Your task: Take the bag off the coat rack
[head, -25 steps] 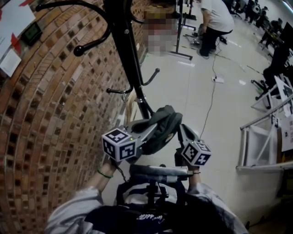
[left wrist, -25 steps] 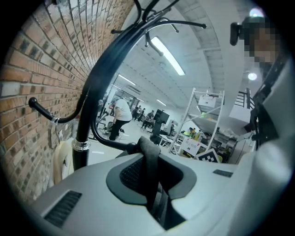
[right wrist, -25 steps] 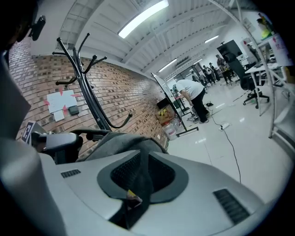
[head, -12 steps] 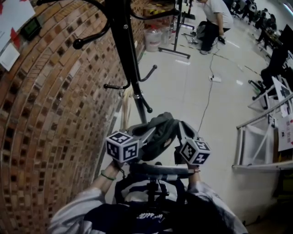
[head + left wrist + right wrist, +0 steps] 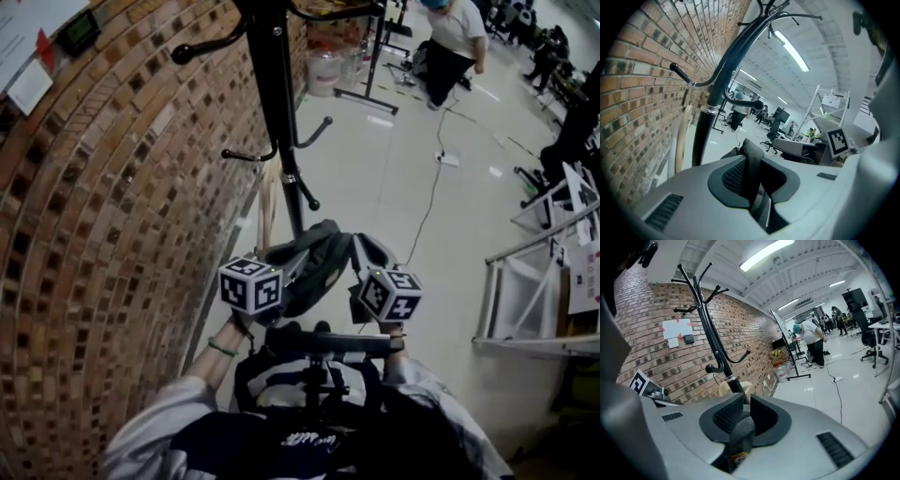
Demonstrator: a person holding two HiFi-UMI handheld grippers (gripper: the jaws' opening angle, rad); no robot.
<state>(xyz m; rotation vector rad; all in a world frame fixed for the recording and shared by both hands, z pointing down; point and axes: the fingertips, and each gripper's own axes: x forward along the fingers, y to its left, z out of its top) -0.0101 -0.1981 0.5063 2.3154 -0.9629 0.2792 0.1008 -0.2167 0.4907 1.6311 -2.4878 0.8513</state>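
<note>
Left gripper (image 5: 752, 176): jaws closed on one grey strap (image 5: 751, 154) of the bag (image 5: 317, 267).
Right gripper (image 5: 740, 420): jaws clamped on a second strap (image 5: 738, 427).
Bag: one (dark), held between both grippers.
Coat rack (image 5: 279, 122): one, just behind the bag, beside the brick wall (image 5: 112, 234).

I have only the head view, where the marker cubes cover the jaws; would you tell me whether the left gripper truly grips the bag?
Observer: Yes, the left gripper is shut on a dark strap of the bag.
Operator: And the right one?
Observer: The right gripper is shut on a padded strap.
Operator: Is there any marking on it?
Observer: A small orange label sits on it below the jaws.
</note>
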